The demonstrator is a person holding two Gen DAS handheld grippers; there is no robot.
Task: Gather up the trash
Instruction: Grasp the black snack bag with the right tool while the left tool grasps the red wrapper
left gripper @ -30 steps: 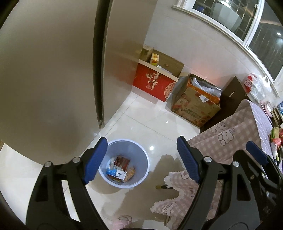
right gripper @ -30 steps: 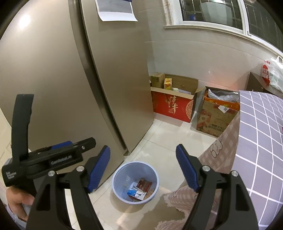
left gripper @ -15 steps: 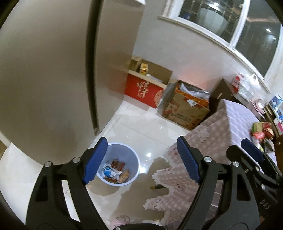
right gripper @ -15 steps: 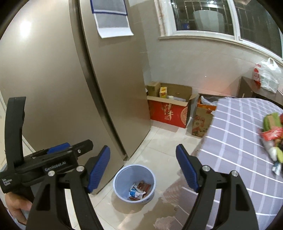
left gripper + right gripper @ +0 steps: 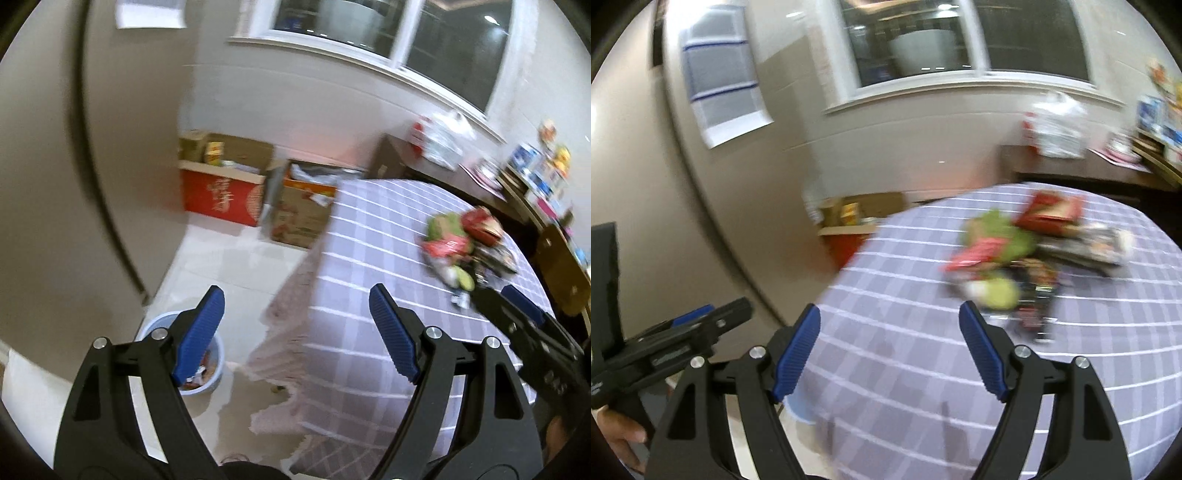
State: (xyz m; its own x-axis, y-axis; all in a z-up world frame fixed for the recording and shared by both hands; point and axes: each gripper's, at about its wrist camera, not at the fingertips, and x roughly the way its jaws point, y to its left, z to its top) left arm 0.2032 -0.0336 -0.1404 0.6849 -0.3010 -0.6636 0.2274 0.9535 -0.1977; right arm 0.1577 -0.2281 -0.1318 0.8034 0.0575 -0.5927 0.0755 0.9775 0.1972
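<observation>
Two claws, both yours, both spread wide and empty. Your left claw (image 5: 297, 325) hangs over the edge of the worktop (image 5: 376, 258), which is draped in a lilac checked cloth; its left pad (image 5: 201, 334) overlaps the bin below. Your right claw (image 5: 890, 347) sits above the cloth, short of the trash pile.

Item: trash pile (image 5: 1030, 254), heaped on the far right part of the worktop. Blurred; you can make out green, red and dark wrappers pressed together, with one pale green piece (image 5: 999, 293) at the near edge of the heap. In the left view the same heap (image 5: 467, 245) lies well ahead of the left claw, to its right.

Item: pale blue bin (image 5: 212, 373), on the tiled floor beside the worktop's hanging cloth, some wrappers visible inside it.

Item: red carton (image 5: 221, 192) and brown printed carton (image 5: 301, 214), side by side on the floor against the far wall.

Item: white plastic bag (image 5: 1056, 125), on a dark sideboard (image 5: 1071, 170) under the window.

Item: tall beige appliance door (image 5: 48, 184), left of the bin, a paper sheet (image 5: 724, 92) stuck high on it.
</observation>
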